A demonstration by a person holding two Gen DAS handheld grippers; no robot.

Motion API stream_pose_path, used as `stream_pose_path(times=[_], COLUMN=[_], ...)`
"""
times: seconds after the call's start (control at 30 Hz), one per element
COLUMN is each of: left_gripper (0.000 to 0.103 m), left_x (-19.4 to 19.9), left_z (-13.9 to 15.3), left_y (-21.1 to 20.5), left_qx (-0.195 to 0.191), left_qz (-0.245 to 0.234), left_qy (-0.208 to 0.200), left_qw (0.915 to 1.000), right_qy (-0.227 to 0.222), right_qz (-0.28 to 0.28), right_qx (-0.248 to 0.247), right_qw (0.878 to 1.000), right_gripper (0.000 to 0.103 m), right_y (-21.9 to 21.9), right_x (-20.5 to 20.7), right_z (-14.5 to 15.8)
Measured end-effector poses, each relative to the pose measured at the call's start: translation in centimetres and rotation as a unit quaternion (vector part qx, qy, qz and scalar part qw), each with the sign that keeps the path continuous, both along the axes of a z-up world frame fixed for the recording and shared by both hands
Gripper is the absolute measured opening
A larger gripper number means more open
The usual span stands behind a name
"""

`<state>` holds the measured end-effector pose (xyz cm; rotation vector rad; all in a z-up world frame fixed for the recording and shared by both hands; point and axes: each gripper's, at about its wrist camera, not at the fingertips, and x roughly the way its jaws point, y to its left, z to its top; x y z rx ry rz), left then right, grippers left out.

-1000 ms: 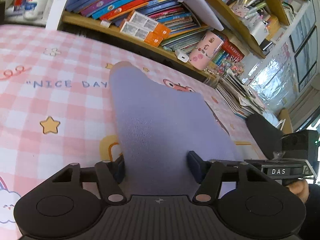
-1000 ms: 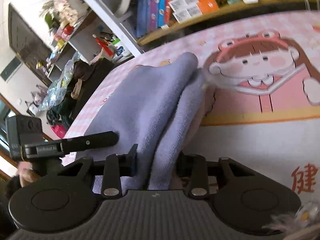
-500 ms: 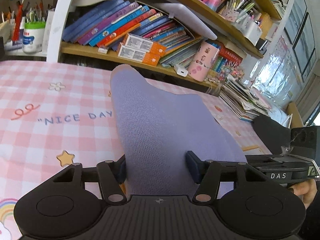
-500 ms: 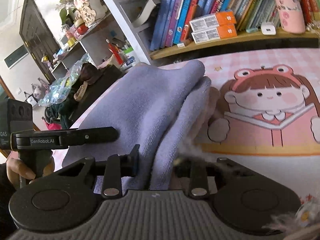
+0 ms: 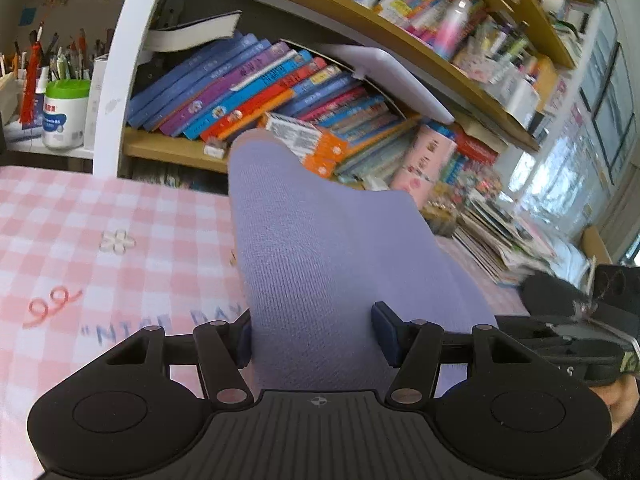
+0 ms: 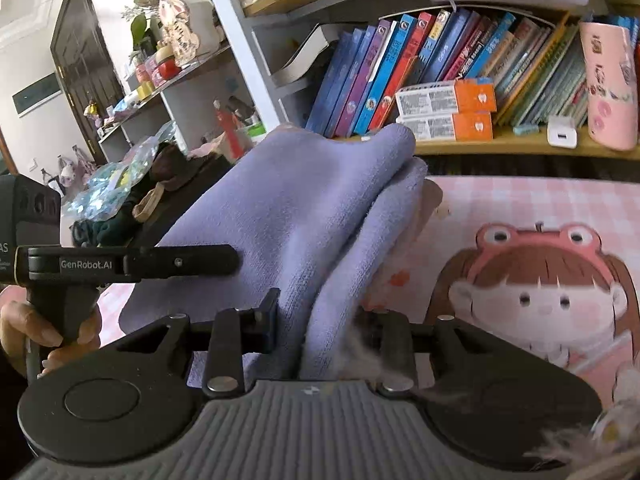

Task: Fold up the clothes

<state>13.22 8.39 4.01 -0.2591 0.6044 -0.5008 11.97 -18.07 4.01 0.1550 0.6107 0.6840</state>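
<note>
- Left wrist view, nearest: the left gripper (image 5: 312, 334) has its two blue-padded fingers (image 5: 385, 332) pressed on either side of the lavender knitted garment (image 5: 320, 264), so it is gripping the cloth, with the fabric filling the gap between the jaws.
- Right wrist view, nearest: the right gripper (image 6: 316, 322) likewise clamps a bunched, doubled edge of the same lavender knitted garment (image 6: 304, 208); a fuzzy grey trim blurs its right finger.
- Both grippers hold the near edge side by side, the left one appearing at the left of the right wrist view, level with and just beside the right.
- From each gripper the garment runs straight ahead and away, its long axis along the fingers, towards the bookshelf.
- It looks held up off the pink checked cartoon-print cloth on the desk (image 5: 100, 240); the far end humps up in a rounded fold, and whether that end touches the desk I cannot tell.
- My judgement: the coming fold turns on this forward axis, since carrying the held near edge away over the far end would halve the length; neither hand is clearly nearer.
- Farthest: the wooden bookshelf of coloured books (image 6: 420, 68) stands behind the desk, well apart from the garment.
</note>
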Motion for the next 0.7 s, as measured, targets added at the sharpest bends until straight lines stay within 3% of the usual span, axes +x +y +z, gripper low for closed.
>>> stream_pose_path(times=[0.47,0.7], left_gripper=[0.058,0.058], left_x=[10.3,13.7], left_z=[-2.0,-3.5], left_y=[0.0,-0.8], left_qx=[-0.031,-0.047], left_qz=[0.044,0.063], left_qy=[0.017,0.028], left_qw=[0.9984,0.9965], right_qy=[0.009,0.020], right_qz=[-0.009,-0.018], right_qx=[-0.018,-0.019], right_qw=[1.000,0.999], right_gripper=[0.030,0.030], right_y=[1.7,1.0], right_x=[12.0,15.6], right_z=[-0.7,-1.7])
